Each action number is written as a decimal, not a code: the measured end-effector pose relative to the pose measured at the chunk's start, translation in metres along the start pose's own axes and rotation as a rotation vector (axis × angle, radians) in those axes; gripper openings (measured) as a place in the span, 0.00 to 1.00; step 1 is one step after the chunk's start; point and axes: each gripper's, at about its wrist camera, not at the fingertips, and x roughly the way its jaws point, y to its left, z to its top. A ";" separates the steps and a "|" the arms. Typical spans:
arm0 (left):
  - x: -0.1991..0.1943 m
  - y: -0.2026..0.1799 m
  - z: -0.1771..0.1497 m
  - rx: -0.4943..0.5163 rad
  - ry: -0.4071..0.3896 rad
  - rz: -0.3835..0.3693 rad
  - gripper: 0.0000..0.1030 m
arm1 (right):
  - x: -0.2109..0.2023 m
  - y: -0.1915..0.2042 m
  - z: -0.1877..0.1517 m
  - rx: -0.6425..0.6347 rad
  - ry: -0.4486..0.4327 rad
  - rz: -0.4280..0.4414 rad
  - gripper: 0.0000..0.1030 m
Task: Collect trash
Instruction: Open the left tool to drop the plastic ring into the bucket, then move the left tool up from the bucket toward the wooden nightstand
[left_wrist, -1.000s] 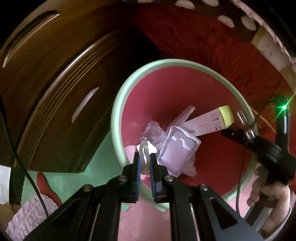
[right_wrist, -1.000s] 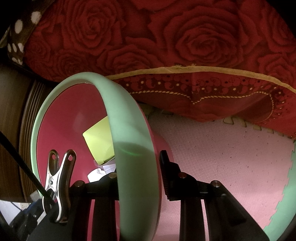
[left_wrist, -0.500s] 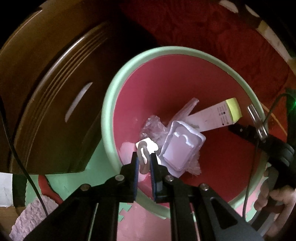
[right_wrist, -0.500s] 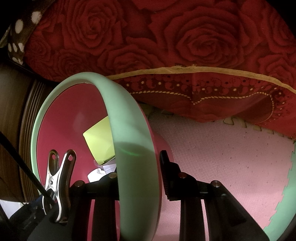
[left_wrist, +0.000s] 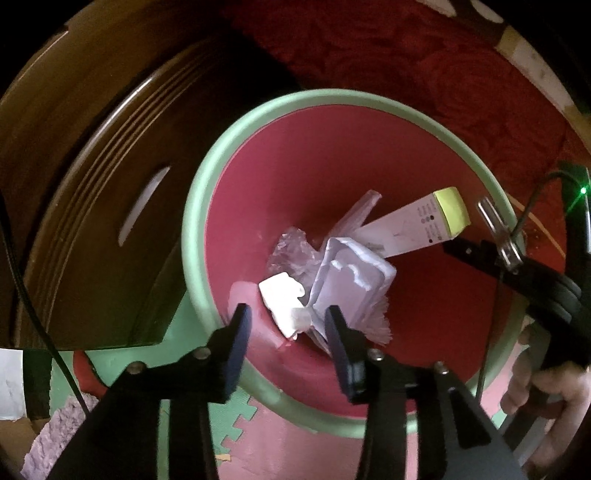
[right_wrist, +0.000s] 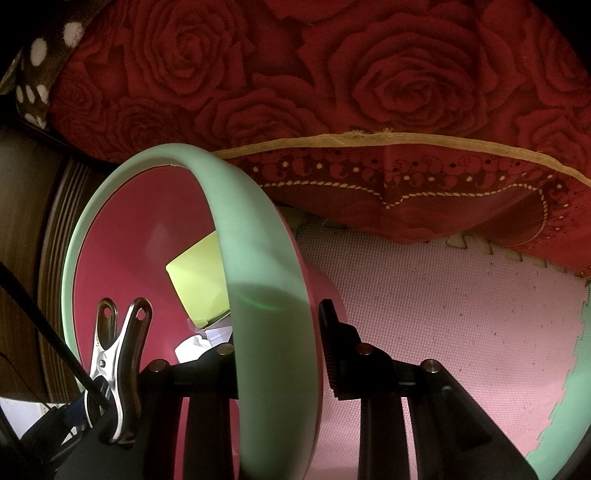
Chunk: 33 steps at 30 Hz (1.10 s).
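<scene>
Left hand-held gripper (left_wrist: 288, 321), jaws just opened, holds nothing; white scrap (left_wrist: 282, 301) lies below in bin (left_wrist: 195, 206). Light, probably crushable; we'd pinch edges. Right hand-held gripper (right_wrist: 275, 347) clamps the rim.

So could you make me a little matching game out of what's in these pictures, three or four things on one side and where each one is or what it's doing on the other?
Things:
1. left gripper
2. right gripper
3. small white scrap
4. box with the yellow end

Places or states:
A. leaning against the inner wall of the bin, yellow end up
B. clamped on the bin's green rim
C. jaws apart over the bin, nothing between them, having just opened
D. lying loose among the trash at the bottom

Pairs: 1-C, 2-B, 3-D, 4-A
</scene>
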 end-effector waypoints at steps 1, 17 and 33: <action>-0.001 0.000 0.000 -0.002 -0.002 0.001 0.45 | 0.000 0.000 0.000 0.000 0.000 0.000 0.27; -0.024 0.010 0.002 -0.026 -0.030 -0.006 0.45 | 0.002 0.009 0.001 -0.049 0.000 -0.007 0.27; -0.098 -0.001 0.015 0.016 -0.110 0.037 0.45 | 0.014 0.029 -0.004 -0.115 0.018 -0.035 0.27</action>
